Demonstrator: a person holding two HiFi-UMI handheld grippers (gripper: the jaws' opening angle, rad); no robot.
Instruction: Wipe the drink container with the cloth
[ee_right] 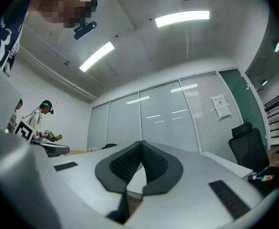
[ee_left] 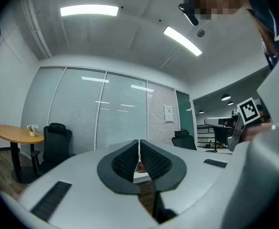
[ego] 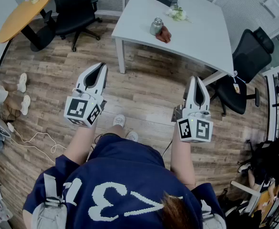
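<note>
Left tool (ego: 101,68) is held over the floor, jaws closed together, nothing gripped. The drink container (ego: 156,26) is seen upright on the white desk (ego: 201,37), well apart from both tools, with the cloth (ego: 164,34) bunched against its right side. Right tool (ego: 197,80) is likewise closed and empty. Risk: the cloth is touching the container, so a tip-over is likely if the cloth is pulled before the container is steadied.

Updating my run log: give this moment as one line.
phase: wiping not begun | left gripper: shut, empty | right gripper: shut, empty | drink container: on white table, cloth beside it
</note>
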